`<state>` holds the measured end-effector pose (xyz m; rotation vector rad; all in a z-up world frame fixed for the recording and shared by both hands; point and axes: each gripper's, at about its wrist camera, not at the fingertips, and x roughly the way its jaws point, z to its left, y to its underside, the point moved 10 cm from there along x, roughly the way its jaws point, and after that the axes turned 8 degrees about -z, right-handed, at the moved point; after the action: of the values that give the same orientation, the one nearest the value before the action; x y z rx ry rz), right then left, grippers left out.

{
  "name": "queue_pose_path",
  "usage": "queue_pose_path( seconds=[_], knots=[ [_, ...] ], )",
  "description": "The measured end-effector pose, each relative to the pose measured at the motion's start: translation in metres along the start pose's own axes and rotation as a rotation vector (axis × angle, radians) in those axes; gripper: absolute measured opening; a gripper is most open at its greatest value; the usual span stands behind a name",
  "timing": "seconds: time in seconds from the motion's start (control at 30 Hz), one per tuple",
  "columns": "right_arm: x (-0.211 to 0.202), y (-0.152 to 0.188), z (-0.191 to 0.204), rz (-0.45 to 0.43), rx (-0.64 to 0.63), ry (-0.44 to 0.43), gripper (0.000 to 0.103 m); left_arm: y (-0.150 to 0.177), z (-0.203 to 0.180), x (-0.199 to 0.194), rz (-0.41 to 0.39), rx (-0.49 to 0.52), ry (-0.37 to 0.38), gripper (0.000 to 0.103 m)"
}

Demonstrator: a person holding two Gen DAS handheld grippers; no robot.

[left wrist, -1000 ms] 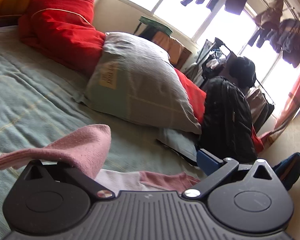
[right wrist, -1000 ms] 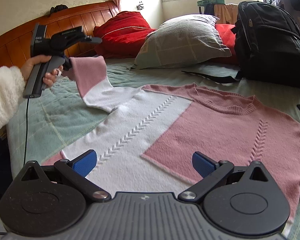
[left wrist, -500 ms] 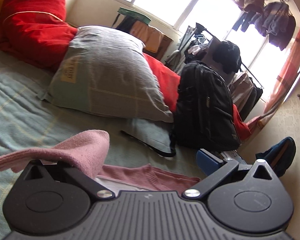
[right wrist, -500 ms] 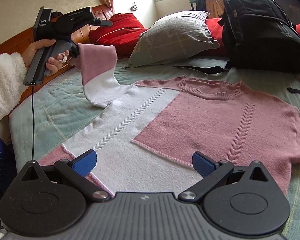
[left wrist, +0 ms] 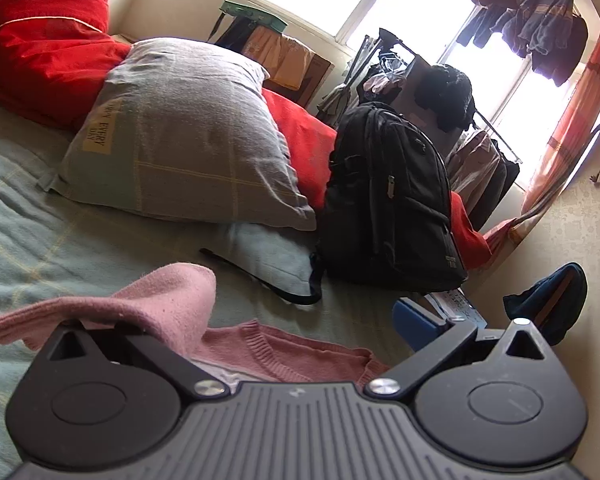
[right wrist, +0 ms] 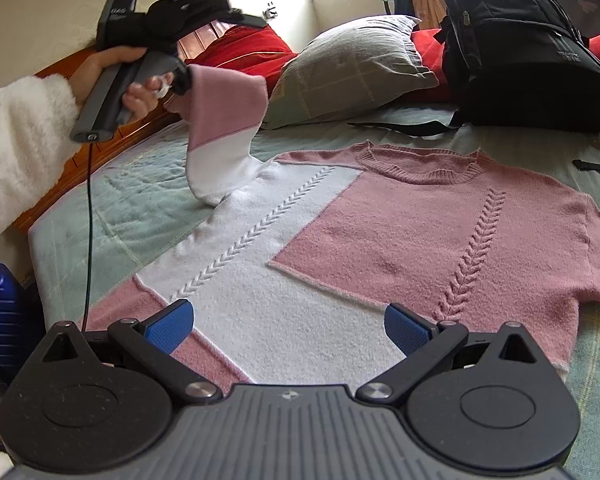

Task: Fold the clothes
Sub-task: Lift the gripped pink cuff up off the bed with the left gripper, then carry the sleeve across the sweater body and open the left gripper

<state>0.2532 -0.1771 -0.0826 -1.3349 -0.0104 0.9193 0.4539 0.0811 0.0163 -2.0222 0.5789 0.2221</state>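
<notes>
Pink-and-white sweater flat on the bed; its sleeve (up at ten o'clock) hangs from the left gripper, though whether it's clamped I cannot tell. Right gripper spread wide, empty.

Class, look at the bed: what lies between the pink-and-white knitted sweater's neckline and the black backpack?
In the right wrist view, only bare green quilted bedspread and a loose black strap separate the sweater from the backpack.
</notes>
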Motion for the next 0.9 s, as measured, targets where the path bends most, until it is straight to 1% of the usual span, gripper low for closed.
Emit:
queue_pose_path(
  seconds=[0.3,0.47,0.77,0.9],
  knots=[
    [-0.006,0.002,-0.003,-0.001,0.008,0.005,0.103,0.007,-0.034,0.023,0.017,0.012,0.036,0.102],
    [-0.009,0.003,-0.003,-0.002,0.006,0.01,0.103,0.015,-0.05,0.034,0.039,0.021,0.047,0.102],
    [-0.011,0.006,-0.005,0.001,0.01,0.015,0.103,0.037,-0.082,0.052,0.087,0.052,0.094,0.102],
    [-0.012,0.005,-0.005,0.0,0.011,0.019,0.103,0.047,-0.091,0.06,0.104,0.057,0.106,0.102]
  ],
)
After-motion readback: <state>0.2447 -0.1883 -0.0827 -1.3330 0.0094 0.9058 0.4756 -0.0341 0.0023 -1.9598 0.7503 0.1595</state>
